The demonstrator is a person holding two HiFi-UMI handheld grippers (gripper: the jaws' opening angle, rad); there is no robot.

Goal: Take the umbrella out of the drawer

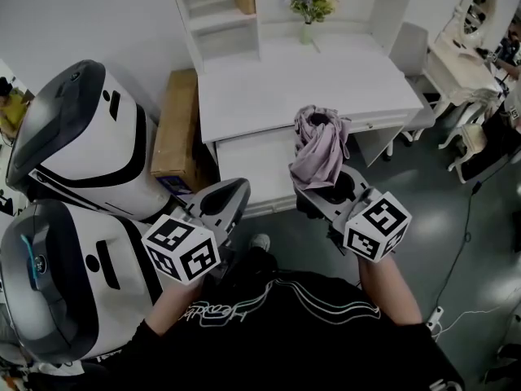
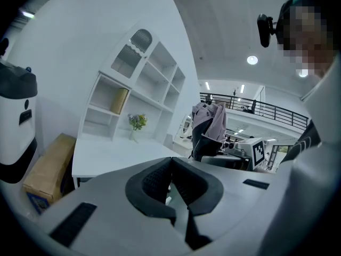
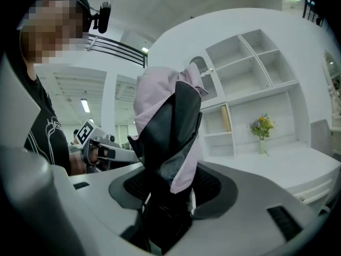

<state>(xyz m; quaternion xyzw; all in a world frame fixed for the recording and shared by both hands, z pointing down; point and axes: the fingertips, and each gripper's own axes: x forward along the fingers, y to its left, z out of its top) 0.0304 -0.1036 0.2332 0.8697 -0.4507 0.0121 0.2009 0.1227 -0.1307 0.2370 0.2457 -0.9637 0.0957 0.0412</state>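
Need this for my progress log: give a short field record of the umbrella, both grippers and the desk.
umbrella: folded, pink and black, upright in front of the desk
right gripper: jaws clamped on the umbrella
left gripper: jaws together, nothing between them
desk: white, vase of flowers at the back
cardboard box: beside the desk
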